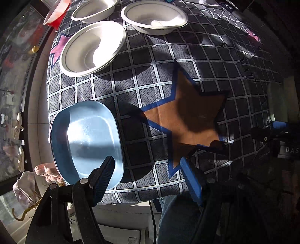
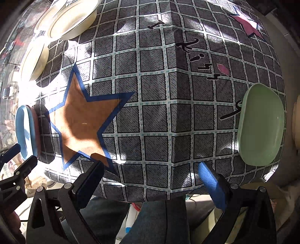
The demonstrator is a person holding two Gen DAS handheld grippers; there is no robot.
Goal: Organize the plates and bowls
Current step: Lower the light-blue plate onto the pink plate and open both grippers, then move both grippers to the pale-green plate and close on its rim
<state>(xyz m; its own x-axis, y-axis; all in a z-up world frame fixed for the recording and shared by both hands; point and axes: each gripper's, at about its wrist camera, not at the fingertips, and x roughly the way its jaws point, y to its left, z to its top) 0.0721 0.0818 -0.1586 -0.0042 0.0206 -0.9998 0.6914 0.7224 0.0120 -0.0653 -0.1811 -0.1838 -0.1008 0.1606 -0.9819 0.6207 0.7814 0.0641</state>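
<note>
A blue plate (image 1: pixel 86 142) lies at the table's near left corner; in the right wrist view the blue plate (image 2: pixel 23 129) rests on a reddish one (image 2: pixel 36 131). Three white bowls (image 1: pixel 93 47) stand behind it. A green plate (image 2: pixel 262 123) lies alone near the right edge. My left gripper (image 1: pixel 148 178) is open above the front edge. Its left finger (image 1: pixel 105 174) overlaps the blue plate's rim in the picture, and only cloth shows between the fingers. My right gripper (image 2: pixel 151 182) hangs wide open over bare cloth between the star and the green plate.
A grey checked cloth (image 2: pixel 155 116) with an orange star (image 1: pixel 187 116) covers the table. A red and pink bowl (image 1: pixel 56 13) stands at the far left corner. A person's jeans-clad legs (image 2: pixel 155 221) are below the front edge. Glass and clutter lie beyond the left edge.
</note>
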